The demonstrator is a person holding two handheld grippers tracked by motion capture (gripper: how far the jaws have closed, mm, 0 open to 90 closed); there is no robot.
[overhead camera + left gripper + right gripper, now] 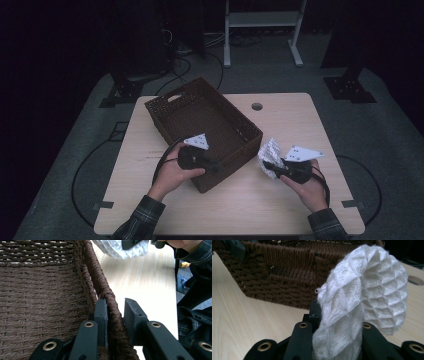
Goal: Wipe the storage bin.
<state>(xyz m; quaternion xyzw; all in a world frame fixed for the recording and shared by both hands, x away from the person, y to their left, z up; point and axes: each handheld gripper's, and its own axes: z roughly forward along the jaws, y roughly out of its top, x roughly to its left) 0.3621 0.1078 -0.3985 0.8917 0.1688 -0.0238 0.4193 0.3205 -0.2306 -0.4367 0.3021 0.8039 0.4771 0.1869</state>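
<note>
A brown woven basket (235,157) stands turned at an angle on the light wood table (300,120). My left gripper (215,167) reaches over its near corner. In the left gripper view the jaws straddle the basket wall (85,272), one inside and one outside, and my left gripper (116,305) is shut on that rim. To the right of the basket, my right gripper (267,165) holds up a white honeycomb-textured cloth (271,150). In the right gripper view the cloth (367,290) bulges up from between the jaws of my right gripper (335,315), in front of the basket's side (287,272).
A round cable hole (257,106) sits in the table behind the basket. Off the table's far side are a white metal frame (262,20), dark stands and floor cables. Bare tabletop (240,205) lies between my forearms.
</note>
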